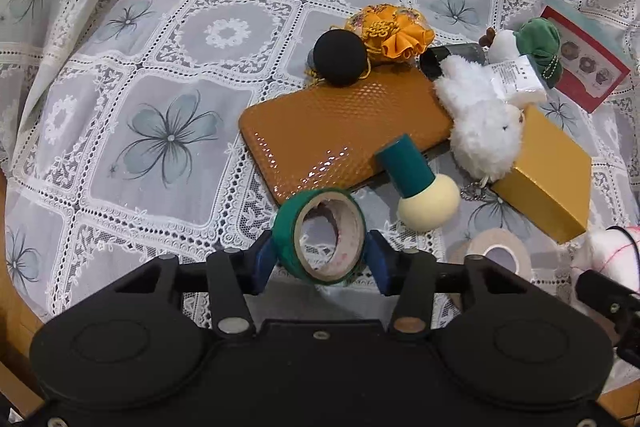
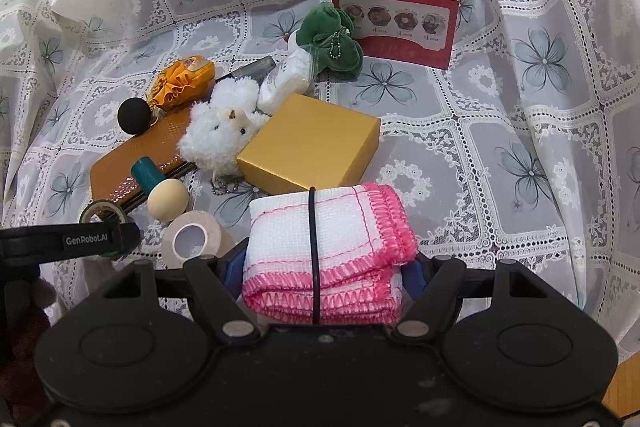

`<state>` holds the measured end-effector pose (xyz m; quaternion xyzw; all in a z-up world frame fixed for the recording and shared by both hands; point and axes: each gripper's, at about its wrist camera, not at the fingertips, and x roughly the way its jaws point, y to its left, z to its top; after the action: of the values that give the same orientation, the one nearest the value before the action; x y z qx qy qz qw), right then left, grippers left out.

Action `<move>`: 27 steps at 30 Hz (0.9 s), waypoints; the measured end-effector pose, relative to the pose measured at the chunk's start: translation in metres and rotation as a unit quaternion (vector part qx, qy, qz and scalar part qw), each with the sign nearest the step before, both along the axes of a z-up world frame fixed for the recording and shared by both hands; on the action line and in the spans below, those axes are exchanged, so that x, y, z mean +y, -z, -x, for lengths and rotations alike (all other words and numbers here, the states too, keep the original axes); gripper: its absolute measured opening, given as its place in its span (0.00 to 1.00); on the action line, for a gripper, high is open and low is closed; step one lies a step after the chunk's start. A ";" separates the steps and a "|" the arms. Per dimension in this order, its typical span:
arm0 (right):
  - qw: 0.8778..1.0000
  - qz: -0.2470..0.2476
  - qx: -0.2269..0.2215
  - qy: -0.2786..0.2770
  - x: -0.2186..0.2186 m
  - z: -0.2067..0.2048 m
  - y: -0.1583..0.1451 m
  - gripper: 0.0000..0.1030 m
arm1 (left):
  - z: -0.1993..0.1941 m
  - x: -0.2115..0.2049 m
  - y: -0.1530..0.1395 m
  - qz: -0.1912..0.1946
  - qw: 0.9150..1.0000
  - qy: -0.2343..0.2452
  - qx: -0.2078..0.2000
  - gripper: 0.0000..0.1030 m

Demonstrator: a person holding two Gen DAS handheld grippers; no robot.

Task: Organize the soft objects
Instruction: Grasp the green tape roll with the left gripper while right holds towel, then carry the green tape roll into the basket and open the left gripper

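The right gripper (image 2: 324, 269) clamps the folded cloth (image 2: 326, 251), its folds pointing forward toward the gold box (image 2: 310, 143). The left gripper (image 1: 320, 259) grips the green tape roll (image 1: 320, 235), held nearer the orange pad (image 1: 336, 131).

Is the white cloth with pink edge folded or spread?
Folded: the white cloth shows stacked pink-edged layers bound by a black band, between the right tool fingers.

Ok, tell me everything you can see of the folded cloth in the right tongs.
The folded white cloth with pink stitched edging looks like a waffle-weave towel, folded into several layers so that the pink edges stack along the near side. A thin black elastic band runs around it front to back. It lies roughly flat between the blue pads of the right tongs, which are shut on its sides, just in front of the gold cardboard box. Its underside is hidden.
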<state>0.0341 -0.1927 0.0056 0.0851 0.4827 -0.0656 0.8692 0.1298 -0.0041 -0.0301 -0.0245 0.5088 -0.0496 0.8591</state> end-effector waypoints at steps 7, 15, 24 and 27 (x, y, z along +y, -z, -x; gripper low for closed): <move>1.000 0.001 -0.001 -0.004 0.001 0.003 -0.002 0.69 | 0.007 0.001 -0.004 -0.028 0.999 -0.012 -0.023 0.68; 1.000 -0.005 0.007 -0.003 0.001 0.000 0.003 0.69 | 0.005 0.015 0.006 -0.029 0.999 -0.031 -0.009 0.72; 1.000 -0.007 0.011 -0.003 0.000 -0.002 0.006 0.69 | 0.002 0.014 0.011 -0.026 0.999 -0.036 -0.015 0.80; 1.000 -0.008 0.012 -0.003 0.000 -0.003 0.006 0.69 | 0.001 0.015 0.012 -0.018 0.999 -0.036 -0.013 0.83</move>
<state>0.0368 -0.1931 -0.0004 0.0895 0.4940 -0.0606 0.8627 0.1291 0.0105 -0.0424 -0.0265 0.4967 -0.0100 0.8674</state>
